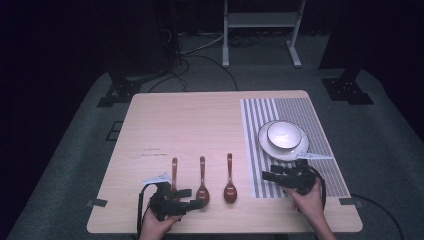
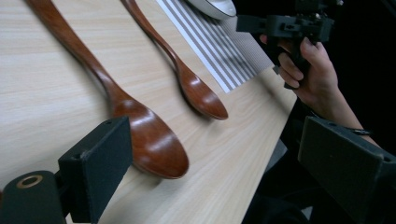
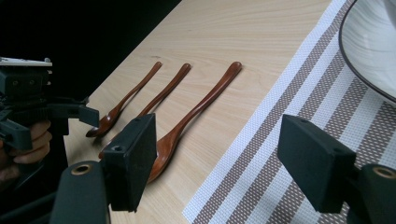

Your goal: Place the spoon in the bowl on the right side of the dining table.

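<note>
Three brown wooden spoons lie side by side on the light wood table point(image 1: 190, 120), handles pointing away: left spoon point(image 1: 174, 172), middle spoon point(image 1: 202, 181), right spoon point(image 1: 230, 181). My left gripper point(image 1: 192, 198) is open and empty, held low at the front edge over the left spoon's bowl, its jaws reaching toward the middle spoon point(image 2: 140, 130). My right gripper point(image 1: 267, 176) is open and empty above the striped placemat point(image 1: 260, 150), facing the right spoon point(image 3: 196, 107). In the right gripper view its jaws point(image 3: 224, 172) stand wide apart.
A white bowl point(image 1: 283, 135) sits on a white plate point(image 1: 300, 151) on the placemat's far half. The other hand and its gripper point(image 2: 289, 28) show across the table corner. The front table edge lies close under both hands.
</note>
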Demonstrator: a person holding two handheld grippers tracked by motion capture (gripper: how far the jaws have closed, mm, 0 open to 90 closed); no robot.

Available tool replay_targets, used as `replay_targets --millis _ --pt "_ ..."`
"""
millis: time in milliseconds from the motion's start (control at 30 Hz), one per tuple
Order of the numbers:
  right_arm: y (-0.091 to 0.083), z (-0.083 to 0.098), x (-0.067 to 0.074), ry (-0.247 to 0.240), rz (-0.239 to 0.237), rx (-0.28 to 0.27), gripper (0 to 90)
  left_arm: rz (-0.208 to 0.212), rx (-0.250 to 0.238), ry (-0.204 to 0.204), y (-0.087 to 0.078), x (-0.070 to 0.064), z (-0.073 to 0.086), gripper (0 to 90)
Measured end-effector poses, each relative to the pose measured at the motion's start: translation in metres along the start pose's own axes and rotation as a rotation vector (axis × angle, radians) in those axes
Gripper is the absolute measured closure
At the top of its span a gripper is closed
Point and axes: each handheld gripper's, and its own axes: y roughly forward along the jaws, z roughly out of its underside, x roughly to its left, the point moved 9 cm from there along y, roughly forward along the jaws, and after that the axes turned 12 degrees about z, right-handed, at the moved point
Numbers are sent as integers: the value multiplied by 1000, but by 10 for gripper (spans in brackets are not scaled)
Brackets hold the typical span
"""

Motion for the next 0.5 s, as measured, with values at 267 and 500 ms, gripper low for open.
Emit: replay_targets --millis 267,500 --pt "4 -4 6 -17 -7 13 275 25 34 -12 9 -3 4 90" --pt "6 -9 11 -33 -9 23 274 45 52 -27 15 -5 7 90"
